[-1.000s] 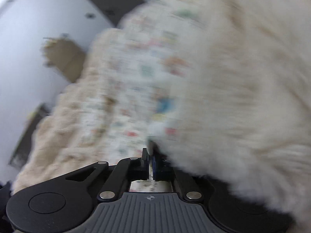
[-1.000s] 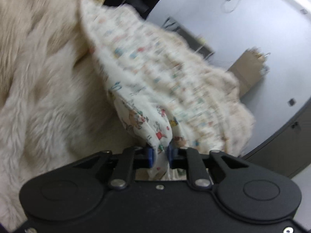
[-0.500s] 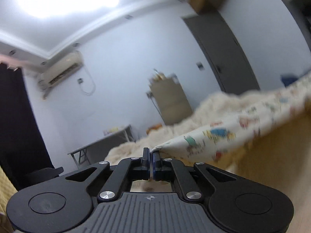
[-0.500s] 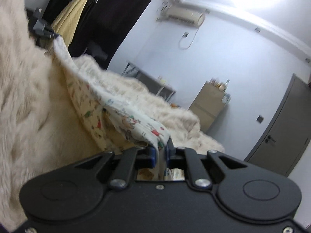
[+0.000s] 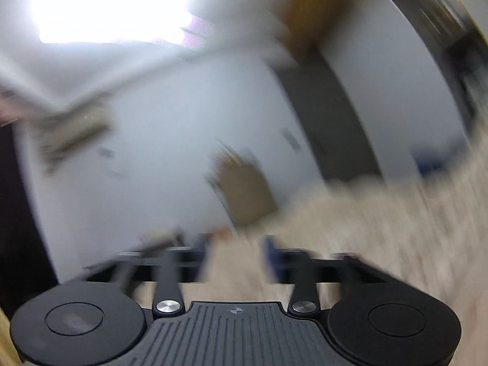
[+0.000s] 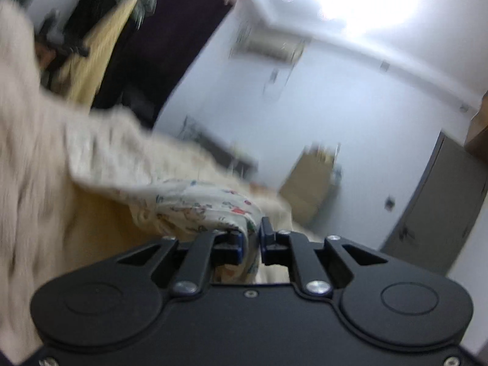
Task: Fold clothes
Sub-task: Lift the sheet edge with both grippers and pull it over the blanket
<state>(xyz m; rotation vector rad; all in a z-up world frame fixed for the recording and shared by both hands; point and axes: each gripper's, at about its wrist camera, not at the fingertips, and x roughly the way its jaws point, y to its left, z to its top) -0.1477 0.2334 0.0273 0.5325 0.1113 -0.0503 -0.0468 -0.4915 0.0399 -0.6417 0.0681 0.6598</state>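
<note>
The garment is white cloth with small colourful prints (image 6: 201,204). In the right wrist view it lies bunched against my right gripper (image 6: 250,238), whose jaws stand a little apart with a fold of the cloth between them. It stretches left over the cream furry blanket (image 6: 33,158). In the left wrist view my left gripper (image 5: 235,253) is open and empty, its jaws wide apart, over the blurred furry blanket (image 5: 381,228). The garment does not show in that view.
A tan cabinet (image 5: 244,189) stands against the pale wall, also in the right wrist view (image 6: 311,183). A dark door (image 6: 442,207) is at the right. A yellow cloth (image 6: 91,61) hangs before a dark curtain at the left. Both views are motion-blurred.
My left gripper has opened and let go of the garment's edge. My right gripper's jaws have parted a little around the cloth. Both views tilted further up.
</note>
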